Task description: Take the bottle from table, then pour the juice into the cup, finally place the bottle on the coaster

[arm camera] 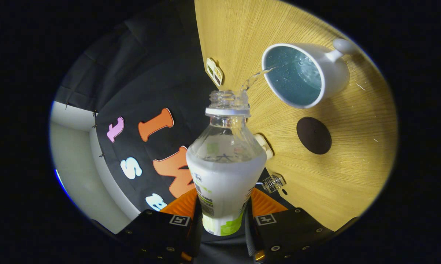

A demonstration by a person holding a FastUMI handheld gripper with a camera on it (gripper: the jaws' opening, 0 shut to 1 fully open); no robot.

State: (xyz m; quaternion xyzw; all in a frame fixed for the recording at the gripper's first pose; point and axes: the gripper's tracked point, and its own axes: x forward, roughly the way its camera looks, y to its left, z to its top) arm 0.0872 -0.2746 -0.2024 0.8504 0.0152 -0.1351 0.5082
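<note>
My gripper (223, 212) is shut on a clear bottle (224, 172) with a white and green label, one finger on each side of its body. The bottle has no cap and is tilted so that its open mouth (228, 98) points toward a white cup (304, 75) with a blue inside. A thin stream of clear liquid (255, 77) runs from the mouth over the cup's rim. Liquid lies in the cup. A dark round coaster (314, 135) rests on the wooden table (352, 165) beside the cup, beyond my fingers.
A small cream cap (263, 146) and a small clear ribbed piece (274, 183) lie on the table near the bottle. A small label tag (214, 71) sits at the table's edge. The table's edge runs behind the bottle, with the black booth cloth past it.
</note>
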